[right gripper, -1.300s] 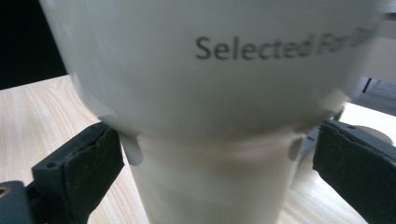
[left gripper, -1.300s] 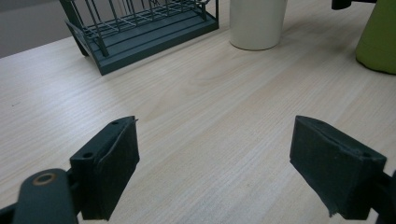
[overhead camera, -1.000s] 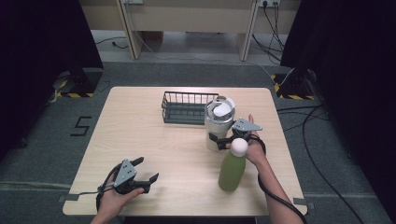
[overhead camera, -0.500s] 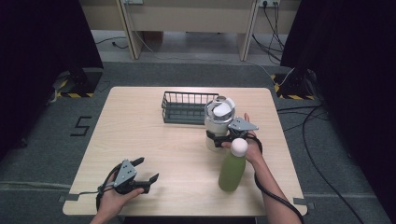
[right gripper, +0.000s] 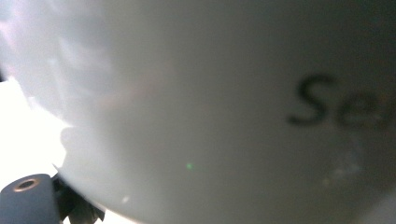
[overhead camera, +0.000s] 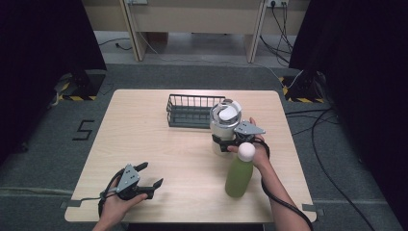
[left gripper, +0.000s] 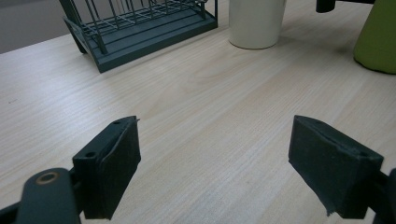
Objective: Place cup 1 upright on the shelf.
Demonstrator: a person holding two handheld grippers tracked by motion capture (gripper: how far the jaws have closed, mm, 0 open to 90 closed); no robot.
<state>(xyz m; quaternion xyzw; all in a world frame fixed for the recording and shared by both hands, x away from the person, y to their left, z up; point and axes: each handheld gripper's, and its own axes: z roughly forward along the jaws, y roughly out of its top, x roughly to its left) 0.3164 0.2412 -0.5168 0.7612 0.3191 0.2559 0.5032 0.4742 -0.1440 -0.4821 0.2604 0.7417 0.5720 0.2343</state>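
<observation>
Nearest the person, the left gripper (overhead camera: pixel 144 179) rests on the table (overhead camera: pixel 144 125) with jaws spread wide and empty. Beyond the green bottle (overhead camera: pixel 239 174), the right gripper (overhead camera: pixel 222 143) is pressed against the white jug (overhead camera: pixel 224 122); whether it has closed cannot be told. A squeeze low on the body would likely hold best. The wire basket (overhead camera: pixel 188 110) stands just beside the jug, farthest away.

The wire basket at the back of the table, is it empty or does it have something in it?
Empty. In the high view the basket shows just its dark floor between the wires, and the left gripper view shows bare slats inside.
</observation>
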